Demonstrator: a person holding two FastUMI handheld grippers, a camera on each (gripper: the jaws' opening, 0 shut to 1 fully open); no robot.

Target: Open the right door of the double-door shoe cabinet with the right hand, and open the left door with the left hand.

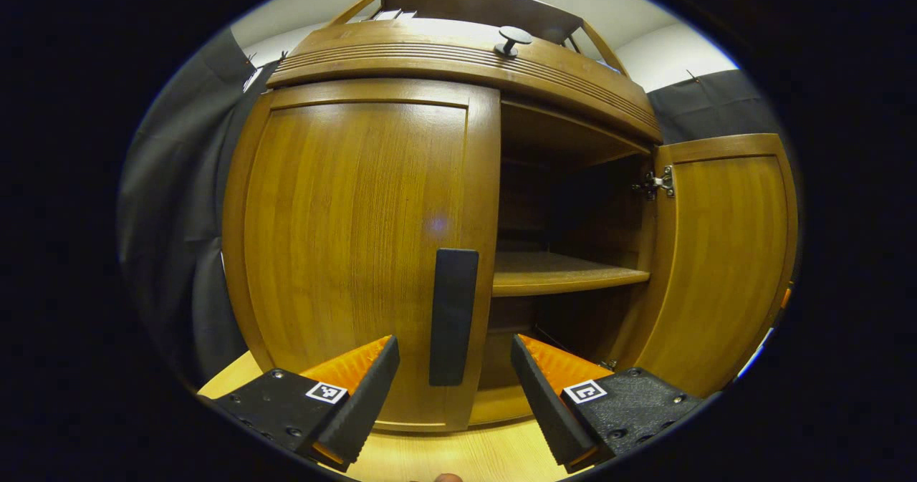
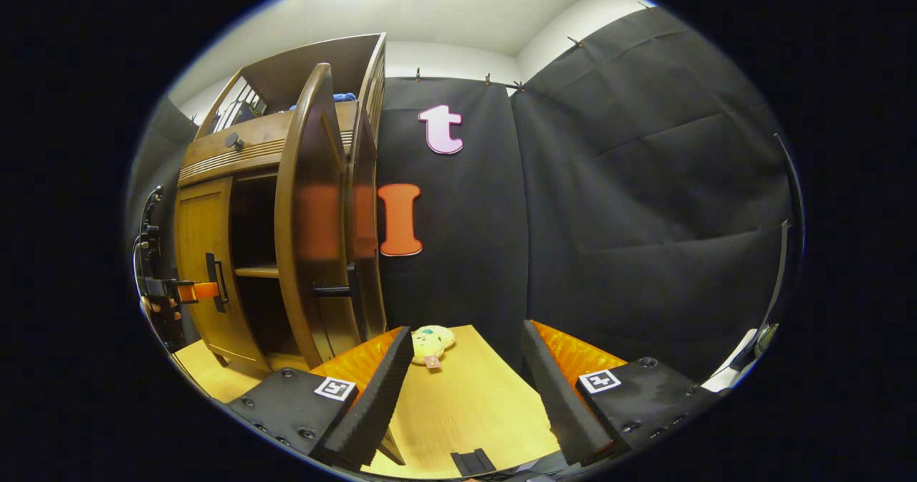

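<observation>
Left gripper (image 1: 455, 389): jaws wide, holding nothing, pretty much lined up on the left door's handle (image 1: 453, 316).
Handle: dead ahead between the 2 fingers, long axis vertical, so the spread jaws straddle it nicely.
Left door (image 1: 358, 253): shut, handle on its right edge.
Right gripper (image 2: 466, 389): also gaping and empty, pointed past the cabinet at the table (image 2: 473, 396).
Right door (image 2: 308, 217): already swung open, off to its left.
My guess: the left hand's the one to move, straight forward.
</observation>
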